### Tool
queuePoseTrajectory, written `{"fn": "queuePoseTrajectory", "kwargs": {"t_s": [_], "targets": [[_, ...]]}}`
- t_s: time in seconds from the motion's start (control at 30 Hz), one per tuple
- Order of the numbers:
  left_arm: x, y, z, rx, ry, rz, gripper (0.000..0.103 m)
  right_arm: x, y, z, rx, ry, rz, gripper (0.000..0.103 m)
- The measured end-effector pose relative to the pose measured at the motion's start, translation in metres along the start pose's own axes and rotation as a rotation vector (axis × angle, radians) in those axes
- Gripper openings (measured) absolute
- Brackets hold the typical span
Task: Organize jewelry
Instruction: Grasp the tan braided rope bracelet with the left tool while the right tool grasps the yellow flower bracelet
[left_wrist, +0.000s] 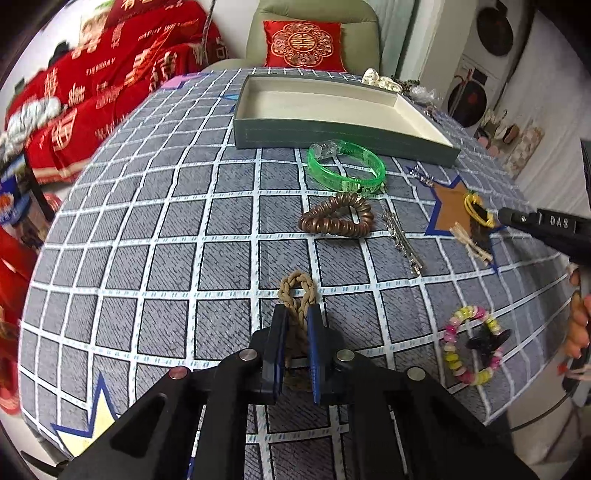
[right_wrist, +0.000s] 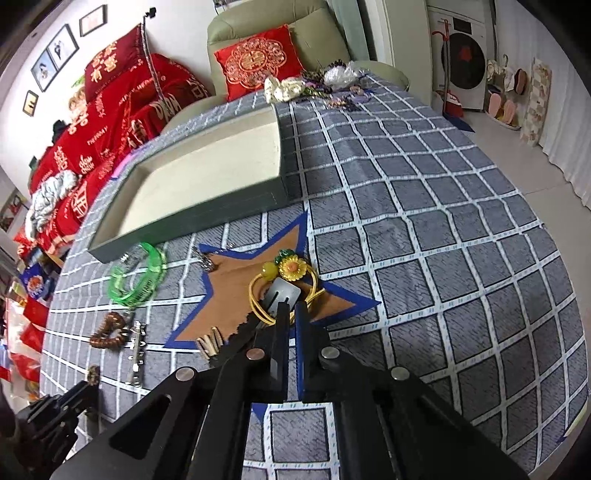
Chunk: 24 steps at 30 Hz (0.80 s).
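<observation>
My left gripper (left_wrist: 297, 314) is shut on a tan braided cord bracelet (left_wrist: 295, 291) that lies on the checked tablecloth. My right gripper (right_wrist: 291, 308) is shut on a yellow hair tie with a sunflower charm (right_wrist: 291, 267) and its card, over the brown star patch (right_wrist: 236, 295). The same hair tie shows in the left wrist view (left_wrist: 476, 208) at the right gripper's tip. An empty green tray with cream lining (left_wrist: 332, 107) (right_wrist: 207, 173) stands at the back of the table.
On the cloth lie a green bangle (left_wrist: 347, 166) (right_wrist: 138, 277), a brown coil bracelet (left_wrist: 336, 218) (right_wrist: 109, 332), a silver hair clip (left_wrist: 404, 240) (right_wrist: 136, 350), a pink-yellow bead bracelet (left_wrist: 472, 343) and tan clips (right_wrist: 210, 343). More jewelry is piled behind the tray (right_wrist: 317, 85).
</observation>
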<state>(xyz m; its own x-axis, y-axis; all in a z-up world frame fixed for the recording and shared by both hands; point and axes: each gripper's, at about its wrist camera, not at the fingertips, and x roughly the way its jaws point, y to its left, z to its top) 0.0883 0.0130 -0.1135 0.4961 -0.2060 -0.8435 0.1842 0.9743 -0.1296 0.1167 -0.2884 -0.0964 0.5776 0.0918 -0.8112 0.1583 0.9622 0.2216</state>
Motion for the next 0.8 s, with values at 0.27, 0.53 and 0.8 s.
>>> {"fn": "queuePoseTrajectory", "kwargs": {"t_s": [0.27,0.53,0.8], "targets": [[-0.01,0.002,0.003,-0.001,-0.031,0.0,0.019,0.006,0.005,0.017,-0.09,0.005,-0.032,0.028],[-0.011,0.0,0.005,0.003,-0.028,0.0,0.019,0.035,0.023,0.028,-0.192,0.049,-0.059,0.078],[-0.013,-0.001,0.008,0.008,-0.035,-0.002,0.019,0.045,0.023,0.028,-0.214,0.067,-0.09,0.013]]}}
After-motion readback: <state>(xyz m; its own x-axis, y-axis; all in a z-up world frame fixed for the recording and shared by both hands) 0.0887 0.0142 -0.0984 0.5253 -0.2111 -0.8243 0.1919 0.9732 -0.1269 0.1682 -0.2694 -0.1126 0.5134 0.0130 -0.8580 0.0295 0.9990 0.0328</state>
